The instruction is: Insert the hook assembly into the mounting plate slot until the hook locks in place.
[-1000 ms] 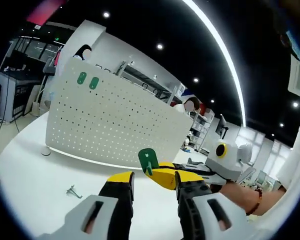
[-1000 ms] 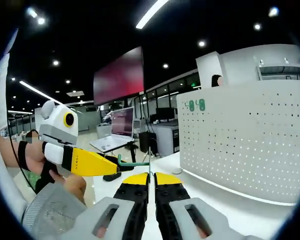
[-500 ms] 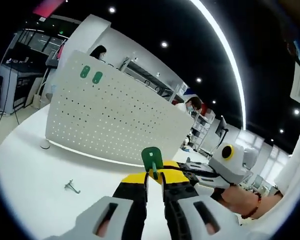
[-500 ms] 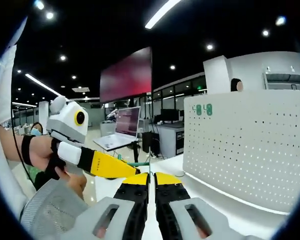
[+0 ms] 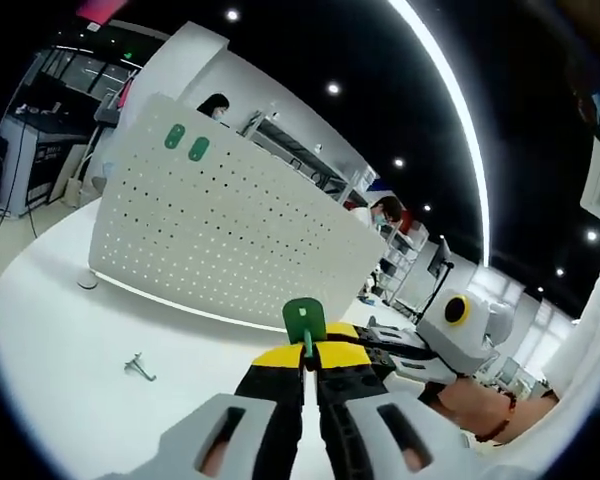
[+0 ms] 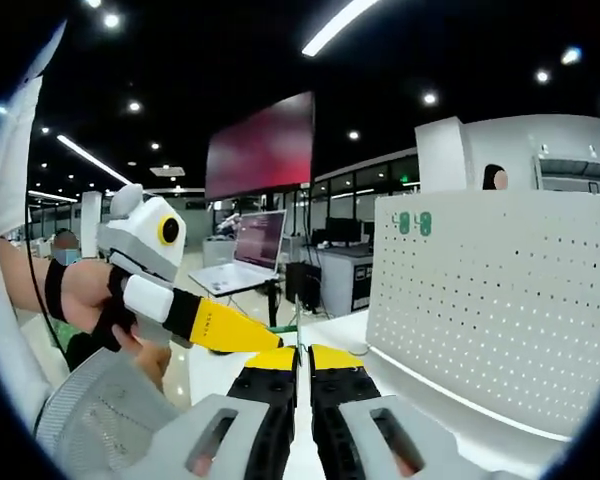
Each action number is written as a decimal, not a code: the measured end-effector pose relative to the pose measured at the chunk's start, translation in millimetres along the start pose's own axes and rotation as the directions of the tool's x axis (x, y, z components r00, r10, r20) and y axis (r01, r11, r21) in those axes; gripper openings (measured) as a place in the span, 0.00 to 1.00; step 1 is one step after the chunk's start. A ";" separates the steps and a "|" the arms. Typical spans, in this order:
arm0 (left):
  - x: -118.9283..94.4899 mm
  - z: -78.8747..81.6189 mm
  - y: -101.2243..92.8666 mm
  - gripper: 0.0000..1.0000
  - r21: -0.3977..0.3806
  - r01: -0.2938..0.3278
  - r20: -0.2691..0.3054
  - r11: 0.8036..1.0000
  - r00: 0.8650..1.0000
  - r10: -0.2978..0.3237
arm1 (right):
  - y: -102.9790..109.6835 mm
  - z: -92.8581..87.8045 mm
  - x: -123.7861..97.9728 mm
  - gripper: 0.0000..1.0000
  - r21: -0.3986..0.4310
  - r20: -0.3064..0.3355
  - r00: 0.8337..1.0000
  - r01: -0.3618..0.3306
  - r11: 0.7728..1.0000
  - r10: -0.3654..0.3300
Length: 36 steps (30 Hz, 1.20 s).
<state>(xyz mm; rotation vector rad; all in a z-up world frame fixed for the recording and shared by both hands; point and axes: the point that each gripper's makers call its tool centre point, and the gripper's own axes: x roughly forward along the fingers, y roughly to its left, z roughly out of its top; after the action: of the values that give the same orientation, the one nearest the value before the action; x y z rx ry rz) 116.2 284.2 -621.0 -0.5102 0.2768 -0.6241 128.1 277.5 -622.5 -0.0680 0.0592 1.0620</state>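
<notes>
In the left gripper view the left claw (image 5: 304, 362) is pinched closed on the stem of the green hook assembly (image 5: 304, 320), whose flat green tab stands up just above the yellow tips, with the right claw (image 5: 365, 337) reaching in from the right just behind it. In the right gripper view the right claw (image 6: 302, 357) has its yellow tips pressed together, seemingly gripping nothing, though the tip area is cramped, while the left claw (image 6: 265, 345) slants in from the left to meet it. Farther off on the white tabletop (image 5: 60, 350) lies a small metal hook (image 5: 137, 367), and beyond it the white perforated mounting plate (image 5: 220, 240) stands upright, two green tabs (image 5: 186, 142) near its top corner.
</notes>
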 end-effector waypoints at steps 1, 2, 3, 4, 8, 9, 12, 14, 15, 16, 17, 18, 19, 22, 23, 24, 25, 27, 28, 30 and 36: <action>-0.2 -0.6 1.0 0.03 0.015 -0.007 0.000 1.000 1.000 0.007 | 0.4 -1.6 0.2 0.03 0.010 -0.008 1.000 -0.003 1.000 0.003; 0.0 -1.4 0.9 0.03 0.030 -0.007 -0.001 1.000 1.000 0.007 | 0.1 -1.9 0.7 0.03 -0.001 -0.010 1.000 -0.001 1.000 0.001; 0.1 -1.1 1.2 0.03 0.027 -0.008 0.002 1.000 1.000 0.008 | -0.1 -1.7 0.8 0.03 -0.012 -0.010 1.000 0.001 1.000 -0.001; 0.1 -0.1 1.3 0.02 0.023 -0.007 0.007 1.000 1.000 0.007 | 0.1 -1.0 0.8 0.03 -0.011 -0.007 1.000 0.004 1.000 -0.004; -0.2 4.0 -0.2 0.02 0.082 -0.012 0.010 0.997 1.000 0.011 | -1.1 4.1 0.2 0.04 -0.007 0.008 1.000 0.008 1.000 -0.008; 0.0 4.6 -0.2 0.02 0.080 -0.013 0.012 0.997 1.000 0.012 | -2.2 4.6 -0.4 0.05 -0.012 0.007 1.000 0.014 1.000 -0.014; 0.3 7.5 1.3 0.02 0.077 -0.017 0.021 0.997 1.000 0.015 | -4.8 6.4 -3.2 0.07 -0.006 0.009 1.000 0.025 1.000 -0.025; 0.2 9.7 3.4 0.02 0.094 -0.032 0.026 0.995 0.999 0.030 | -5.9 6.0 -4.7 0.07 -0.003 0.002 1.000 0.030 1.000 -0.030; 0.6 10.6 2.7 0.02 0.104 -0.032 0.026 0.994 0.999 0.029 | -6.4 5.7 -6.4 0.08 -0.006 0.000 0.999 0.034 0.999 -0.034; 1.0 10.9 2.2 0.02 0.106 -0.031 0.025 0.994 0.999 0.028 | -6.9 5.1 -7.2 0.08 -0.006 -0.002 0.999 0.037 0.999 -0.037; 1.6 11.4 2.2 0.02 0.110 -0.031 0.026 0.993 0.999 0.028 | -7.7 3.2 -8.7 0.08 -0.001 -0.012 0.999 0.042 0.999 -0.042; 2.3 11.1 2.0 0.02 0.117 -0.030 0.027 0.993 0.999 0.027 | -8.3 1.9 -9.9 0.08 0.001 -0.018 0.999 0.045 0.999 -0.045; 3.6 9.7 2.2 0.02 0.122 -0.033 0.024 0.992 0.999 0.030 | -8.8 0.7 -12.0 0.09 0.002 -0.021 0.999 0.049 0.999 -0.049; 4.8 8.8 0.5 0.02 0.131 -0.036 0.027 0.991 0.999 0.033 | -10.6 1.4 -18.5 0.09 0.010 -0.016 0.998 0.064 0.998 -0.064; 5.6 8.7 0.5 0.02 0.135 -0.041 0.027 0.990 0.999 0.038 | -11.6 0.6 -21.2 0.10 0.015 -0.021 0.997 0.071 0.997 -0.070; 6.0 8.8 1.2 0.02 0.141 -0.050 0.028 0.989 0.999 0.047 | -12.1 0.3 -23.1 0.11 0.017 -0.024 0.997 0.075 0.997 -0.074; 6.1 9.8 4.3 0.02 0.154 -0.073 0.034 0.985 0.997 0.069 | -12.6 0.5 -26.5 0.11 0.014 -0.022 0.997 0.081 0.997 -0.080; 7.1 11.5 8.2 0.02 0.175 -0.108 0.048 0.979 0.994 0.101 | -13.9 0.9 -30.6 0.11 0.016 -0.018 0.996 0.086 0.996 -0.085; 7.7 11.7 9.6 0.02 0.177 -0.120 0.051 0.977 0.992 0.113 | -14.7 0.6 -32.6 0.11 0.018 -0.019 0.996 0.090 0.996 -0.090; 9.5 13.2 9.7 0.02 0.184 -0.130 0.060 0.974 0.991 0.121 | -15.9 -1.2 -37.9 0.11 0.031 -0.022 0.995 0.096 0.995 -0.096; 15.8 17.3 10.4 0.02 0.202 -0.154 0.069 0.967 0.987 0.142 | -16.9 -7.2 -54.7 0.12 0.042 -0.022 0.993 0.121 0.992 -0.120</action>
<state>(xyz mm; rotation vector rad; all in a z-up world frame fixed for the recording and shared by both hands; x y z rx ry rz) 140.4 288.0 -613.4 -0.3021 0.1943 -0.4862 116.1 221.2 -624.7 -0.0420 0.0943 0.9393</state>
